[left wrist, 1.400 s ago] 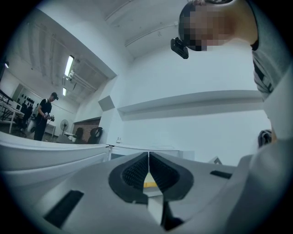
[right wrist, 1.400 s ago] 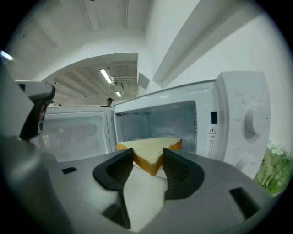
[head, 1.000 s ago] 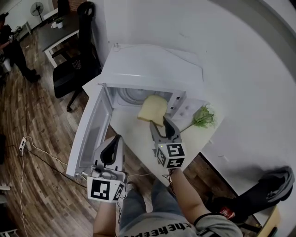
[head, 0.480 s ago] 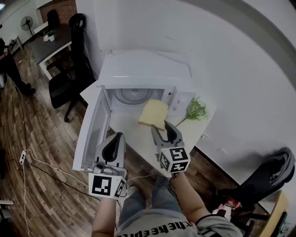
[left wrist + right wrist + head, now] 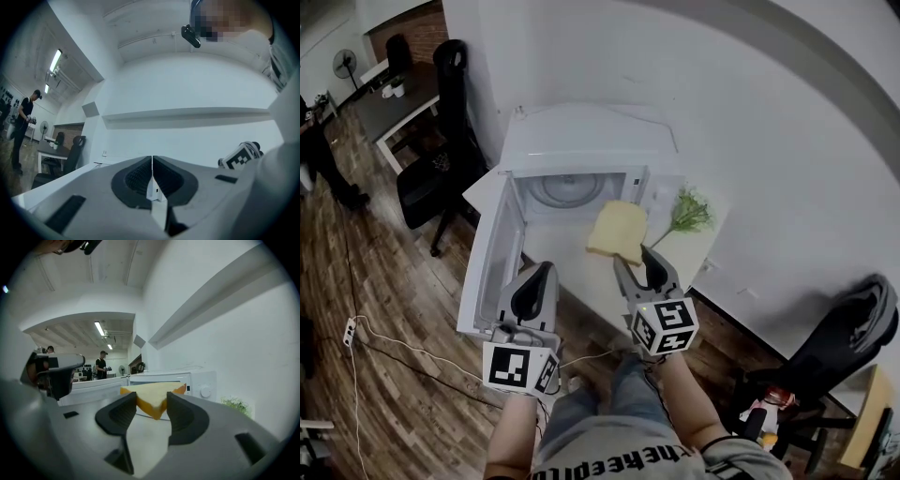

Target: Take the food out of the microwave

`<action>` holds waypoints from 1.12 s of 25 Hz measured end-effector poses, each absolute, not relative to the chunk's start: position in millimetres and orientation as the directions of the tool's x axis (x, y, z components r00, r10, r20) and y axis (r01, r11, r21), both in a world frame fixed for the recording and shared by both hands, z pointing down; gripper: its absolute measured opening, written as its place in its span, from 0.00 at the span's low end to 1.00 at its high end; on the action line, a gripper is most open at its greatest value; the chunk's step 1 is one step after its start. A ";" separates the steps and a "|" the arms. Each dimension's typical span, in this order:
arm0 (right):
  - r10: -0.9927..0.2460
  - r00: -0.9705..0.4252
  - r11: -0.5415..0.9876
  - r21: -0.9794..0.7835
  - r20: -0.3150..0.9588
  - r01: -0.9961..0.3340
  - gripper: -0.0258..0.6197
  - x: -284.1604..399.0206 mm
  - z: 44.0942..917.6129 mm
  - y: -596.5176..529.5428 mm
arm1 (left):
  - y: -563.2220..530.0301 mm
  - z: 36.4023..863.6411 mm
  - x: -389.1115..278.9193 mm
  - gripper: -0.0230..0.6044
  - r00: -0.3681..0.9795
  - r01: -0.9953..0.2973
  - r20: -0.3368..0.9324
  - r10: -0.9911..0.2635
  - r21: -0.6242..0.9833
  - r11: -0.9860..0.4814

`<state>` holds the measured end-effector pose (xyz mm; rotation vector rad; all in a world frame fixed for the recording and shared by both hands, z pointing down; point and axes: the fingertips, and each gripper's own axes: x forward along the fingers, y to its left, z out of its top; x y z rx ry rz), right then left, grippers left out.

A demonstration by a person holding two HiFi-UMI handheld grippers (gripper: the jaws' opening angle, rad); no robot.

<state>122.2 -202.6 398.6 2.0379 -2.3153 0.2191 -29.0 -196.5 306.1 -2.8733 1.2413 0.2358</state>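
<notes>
**Food Removal: Slice Held in Front of the Open Cavity**

A plain white wall (image 5: 750, 141) backs a white table (image 5: 581, 277) that stands on a wooden plank floor (image 5: 384, 375). A black office chair (image 5: 441, 159) stands to the far left. A white box-shaped microwave (image 5: 581, 141) sits on the table against the wall. Its door (image 5: 492, 258) is swung fully open to the left, and the cavity shows only the round turntable. A green leafy sprig (image 5: 689, 211) lies on the table to the right of the microwave.

**Position of the food.** The pale-yellow square bread slice (image 5: 617, 231) is in the air in front of the cavity opening, above the table. It appears clear of the cavity.

**Gripper states.**
- The right gripper (image 5: 636, 262) is clamped on the slice. One near corner sits between its two pads.
- The left gripper (image 5: 542, 274) has its jaws pressed together and holds nothing. It hovers near the open door, to the left of the slice.

**Controlling relation.** The slice projects from the right gripper's tips on the far side, toward the microwave front.
- It lies flat, broad face up.
- Its gripped corner points back at the gripper.
- Its long axis, corner to corner, runs near to far along the gripper's own line.

Bare table lies directly below and nearer, so the probable next move is to lower the slice there, keeping its far corner off the microwave front.
</notes>
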 end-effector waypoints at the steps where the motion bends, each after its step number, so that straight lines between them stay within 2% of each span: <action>1: -0.984 -0.128 0.120 -0.071 0.126 -0.990 0.35 121.3 395.6 -199.3 | -195.4 305.6 -29.7 0.05 0.678 -0.722 -0.140 -0.721 0.057 -0.690; 28: -0.998 -0.059 0.058 -0.036 0.035 -0.998 0.37 140.7 332.6 -146.7 | -192.6 292.6 -34.6 0.05 0.687 -0.715 -0.145 -0.712 0.041 -0.698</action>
